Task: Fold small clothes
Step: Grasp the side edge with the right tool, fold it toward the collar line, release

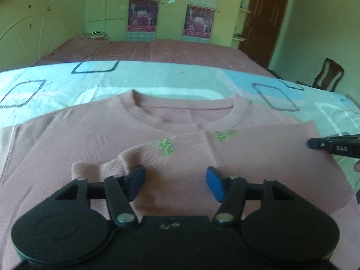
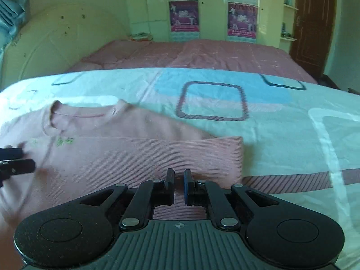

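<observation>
Garment: a small pink ribbed sweatshirt (image 1: 94, 139) lies flat, front up, on a pale blue patterned sheet (image 1: 180, 76), neck toward 12 o'clock in the left wrist view.
Sleeves: one sleeve is folded across the chest, its cuff (image 1: 88, 171) at about 9 o'clock of the left claw; green stitched marks (image 1: 166, 146) show just beyond it.
Left gripper (image 1: 175, 180): jaws spread over the chest, nothing between the pads, which stand clear of the cloth.
Right gripper (image 2: 178, 184): jaws pressed nearly together, low over the folded pink panel; whether they pinch any cloth, I cannot tell.
Each from the other: the right claw enters the left view at 3 o'clock; the left claw enters the right view at 9 o'clock.
Beyond: a pink bedspread (image 2: 202, 54) at 12 o'clock, then a yellow-green wardrobe with posters (image 2: 184, 15); a brown door (image 2: 315, 22) at 1 o'clock.
</observation>
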`<state>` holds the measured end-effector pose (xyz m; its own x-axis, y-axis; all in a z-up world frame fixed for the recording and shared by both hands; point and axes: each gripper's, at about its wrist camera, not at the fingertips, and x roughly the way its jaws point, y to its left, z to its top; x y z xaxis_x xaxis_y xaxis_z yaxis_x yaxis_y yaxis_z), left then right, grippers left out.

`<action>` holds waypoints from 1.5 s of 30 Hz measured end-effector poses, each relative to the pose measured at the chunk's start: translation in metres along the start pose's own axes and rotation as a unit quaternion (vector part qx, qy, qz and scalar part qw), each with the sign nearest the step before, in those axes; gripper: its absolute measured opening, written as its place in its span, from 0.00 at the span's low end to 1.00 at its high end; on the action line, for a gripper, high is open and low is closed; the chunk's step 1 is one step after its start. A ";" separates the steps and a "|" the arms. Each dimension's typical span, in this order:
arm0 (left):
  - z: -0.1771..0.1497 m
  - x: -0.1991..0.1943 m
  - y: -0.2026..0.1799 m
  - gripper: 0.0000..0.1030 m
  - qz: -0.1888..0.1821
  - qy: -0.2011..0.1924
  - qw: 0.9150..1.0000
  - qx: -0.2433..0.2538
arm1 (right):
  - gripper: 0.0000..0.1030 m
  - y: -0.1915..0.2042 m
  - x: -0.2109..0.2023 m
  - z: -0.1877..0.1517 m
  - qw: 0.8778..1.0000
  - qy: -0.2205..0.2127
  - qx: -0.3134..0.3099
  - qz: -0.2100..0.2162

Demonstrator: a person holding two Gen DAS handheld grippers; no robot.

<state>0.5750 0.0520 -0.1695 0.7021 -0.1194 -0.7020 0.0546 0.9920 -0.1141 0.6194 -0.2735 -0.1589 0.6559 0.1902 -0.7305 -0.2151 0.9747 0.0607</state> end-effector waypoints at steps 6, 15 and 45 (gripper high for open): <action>0.001 -0.014 -0.004 0.55 -0.006 0.000 0.999 0.032 | 0.05 -0.035 -0.027 -0.013 0.999 -0.008 0.003 -0.042; -0.038 -0.029 -0.055 0.65 -0.043 0.008 0.999 0.023 | 0.04 0.024 -0.065 -0.066 0.999 0.022 -0.048 0.013; -0.043 -0.053 -0.041 0.72 0.023 0.040 0.999 0.026 | 0.10 0.036 -0.085 -0.081 0.998 0.033 -0.044 -0.025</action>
<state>0.5046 0.0158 -0.1581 0.6465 -0.0743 -0.7592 0.0609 0.9971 -0.0457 0.4973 -0.2638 -0.1502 0.6193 0.1315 -0.7740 -0.2490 0.9679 -0.0348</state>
